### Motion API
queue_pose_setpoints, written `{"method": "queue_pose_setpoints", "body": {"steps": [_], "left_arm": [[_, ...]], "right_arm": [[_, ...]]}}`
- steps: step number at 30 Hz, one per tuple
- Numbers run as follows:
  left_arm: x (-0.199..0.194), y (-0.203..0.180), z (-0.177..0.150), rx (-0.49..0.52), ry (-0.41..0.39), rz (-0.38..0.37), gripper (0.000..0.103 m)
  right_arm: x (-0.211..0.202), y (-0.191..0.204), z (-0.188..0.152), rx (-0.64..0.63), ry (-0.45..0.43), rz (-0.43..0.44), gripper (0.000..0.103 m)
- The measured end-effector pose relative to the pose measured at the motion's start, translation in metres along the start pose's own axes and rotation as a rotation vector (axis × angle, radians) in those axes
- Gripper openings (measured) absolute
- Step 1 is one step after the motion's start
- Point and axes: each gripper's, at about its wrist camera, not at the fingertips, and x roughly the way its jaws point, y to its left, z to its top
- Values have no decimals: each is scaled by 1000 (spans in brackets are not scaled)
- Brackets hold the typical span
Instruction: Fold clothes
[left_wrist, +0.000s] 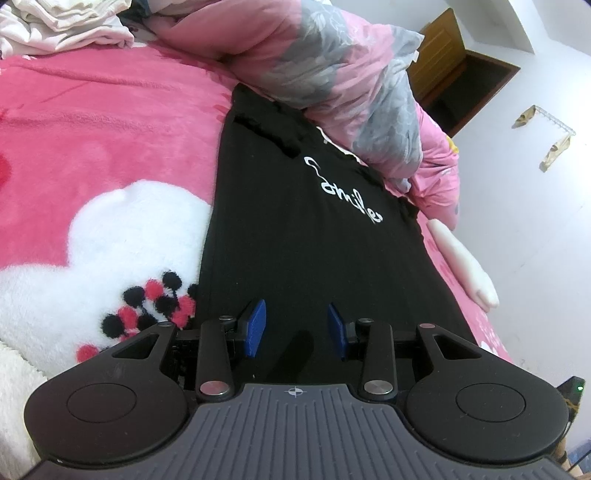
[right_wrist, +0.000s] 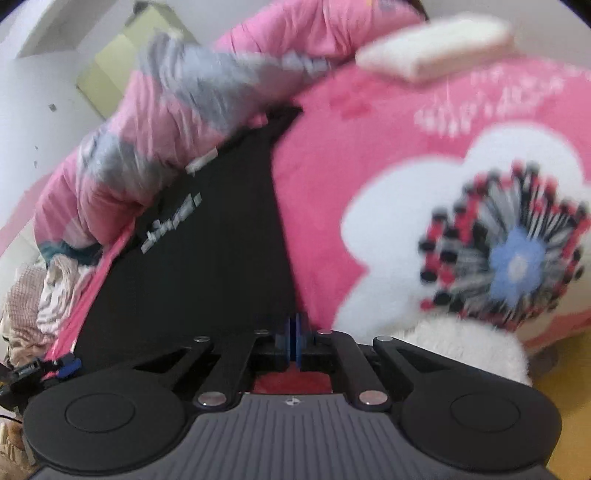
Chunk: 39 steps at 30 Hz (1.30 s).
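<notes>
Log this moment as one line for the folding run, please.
stage: fold underway | left gripper: open over black T-shirt | right gripper: shut at shirt's edge, grip unclear | surface: pink blanket

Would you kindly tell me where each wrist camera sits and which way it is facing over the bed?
Left wrist: sits behind the left claw, open, looking along the black T-shirt toward the floral quilt; no hand shows.
Right wrist: sits behind the right claw, shut at the T-shirt's edge, facing up the shirt beside the pink flower blanket; blurred, no hand shows.
Shared: T-shirt, quilt, blanket and the white folded item.
</notes>
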Motion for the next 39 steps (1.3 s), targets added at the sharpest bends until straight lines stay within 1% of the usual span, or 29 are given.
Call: {"method": "queue_pose_setpoints", "body": {"steps": [2,3,6,9,11,13,15,16,18,20,26,28,29,31,34,36,38,39], "left_arm": [[-1,-1,0,5,3,6,37],[-1,-1,0,8,3,8,37],[-2,0,-2,9,2,6,37],[-3,0,-1,8,5,6,37],[-5,-2,-1,13,8,11,37],[-7,-4,0,14,8,18,37],[-10,-6,1,19,1,26,37],[-11,-6,2,19,-4,28,37],[-15,-7,2,16,-14,29,37],[-20,-8,2,12,-27,30,37],[-32,-4,7,3,-73,50,37],[-32,-3,11,3,-79,59,37],[-31,-2,13,4,-80,61,37],[-28,-3,15,0,-83,65,37],[-30,-6,13,-9,-89,82,37],[-35,-6,8,-12,-92,135,37],[-44,-3,3,-26,-102,185,37],[-50,0,0,-39,-112,205,37]], "right_arm": [[-12,10,1,-41,-44,-17,2],[-13,12,0,-52,-37,-32,2],[5,7,-8,-78,46,-143,1],[7,0,-11,-57,44,-224,1],[-6,-2,-7,-44,-2,-246,2],[-19,6,-3,-79,-50,-243,2],[-20,24,3,-144,-91,-181,3],[-16,35,4,-180,-99,-126,3],[2,59,6,-247,-87,2,3],[25,76,2,-300,-53,54,3],[47,68,-35,-285,112,77,4],[32,70,-38,-320,142,88,4],[27,73,-36,-337,138,90,4],[22,83,-26,-365,103,111,4],[31,108,-6,-397,37,204,5],[54,127,3,-422,39,279,5],[85,148,6,-466,67,323,5],[101,160,1,-492,95,343,5]]}}
